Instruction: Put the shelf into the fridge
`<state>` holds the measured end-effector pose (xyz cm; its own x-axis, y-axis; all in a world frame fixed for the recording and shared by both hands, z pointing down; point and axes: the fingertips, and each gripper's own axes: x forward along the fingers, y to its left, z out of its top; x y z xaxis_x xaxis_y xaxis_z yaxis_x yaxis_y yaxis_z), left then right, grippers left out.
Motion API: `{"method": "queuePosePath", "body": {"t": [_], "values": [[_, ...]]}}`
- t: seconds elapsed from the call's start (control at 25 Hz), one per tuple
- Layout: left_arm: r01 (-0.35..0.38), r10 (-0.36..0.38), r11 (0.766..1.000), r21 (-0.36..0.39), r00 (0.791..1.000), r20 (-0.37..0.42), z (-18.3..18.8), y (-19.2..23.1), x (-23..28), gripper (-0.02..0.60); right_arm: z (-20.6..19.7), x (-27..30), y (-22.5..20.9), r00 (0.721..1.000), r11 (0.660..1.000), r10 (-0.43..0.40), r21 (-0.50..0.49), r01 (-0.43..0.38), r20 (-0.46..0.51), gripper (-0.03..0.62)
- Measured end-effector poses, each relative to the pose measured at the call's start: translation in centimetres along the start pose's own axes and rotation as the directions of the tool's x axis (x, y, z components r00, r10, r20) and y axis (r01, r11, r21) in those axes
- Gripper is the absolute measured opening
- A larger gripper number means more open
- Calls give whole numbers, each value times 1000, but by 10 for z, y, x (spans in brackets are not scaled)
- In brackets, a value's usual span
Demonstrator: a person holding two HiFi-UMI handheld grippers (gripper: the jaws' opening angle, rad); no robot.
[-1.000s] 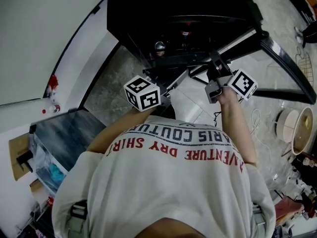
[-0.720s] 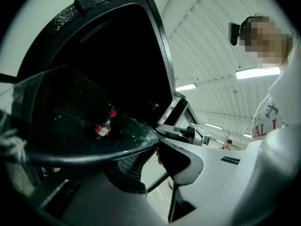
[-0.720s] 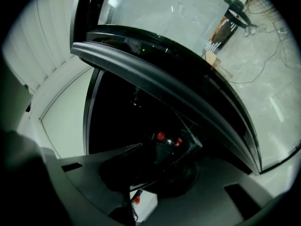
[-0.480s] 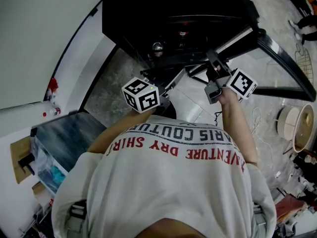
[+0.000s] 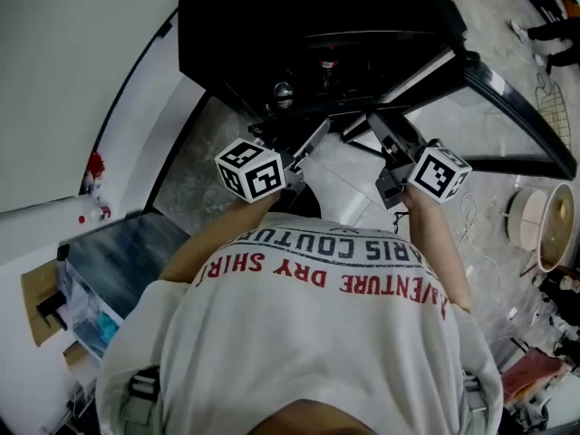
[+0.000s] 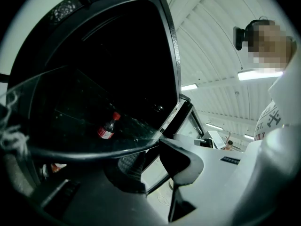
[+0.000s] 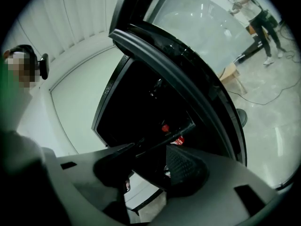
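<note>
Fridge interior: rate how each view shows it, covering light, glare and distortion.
Head view: the fridge cavity is almost black. Left gripper view: fisheye bending, faint reflections on the glass shelf, bottle readable. Right gripper view: dark cavity, bright floor, curved door.

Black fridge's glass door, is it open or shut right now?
Open. The black-framed glass door stands swung out from the black fridge, and a small red-capped bottle shows in its dark interior.

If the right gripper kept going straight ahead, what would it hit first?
Probably the shelf, whose edge sits between the jaws of the right gripper, which have just been opening; beyond lies the fridge.
</note>
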<state>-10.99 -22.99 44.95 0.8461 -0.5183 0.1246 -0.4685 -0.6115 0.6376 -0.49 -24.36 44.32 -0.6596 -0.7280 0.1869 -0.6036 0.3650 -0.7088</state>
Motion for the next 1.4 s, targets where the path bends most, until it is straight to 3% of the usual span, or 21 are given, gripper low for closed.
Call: {"method": "queuePosePath", "body": {"t": [0.4,0.8,1.4], "values": [[-25,25,1000,-6,1000,8,16,18,16,109,-11,-1,-1,998,995,-35,-95,30,-55,185],[-58,58,998,3,998,27,27,29,21,115,-7,10,9,996,971,-36,-238,16,-79,100],[-176,175,984,1,982,73,43,48,28,133,0,11,13,998,971,-18,-240,3,-60,67]]}}
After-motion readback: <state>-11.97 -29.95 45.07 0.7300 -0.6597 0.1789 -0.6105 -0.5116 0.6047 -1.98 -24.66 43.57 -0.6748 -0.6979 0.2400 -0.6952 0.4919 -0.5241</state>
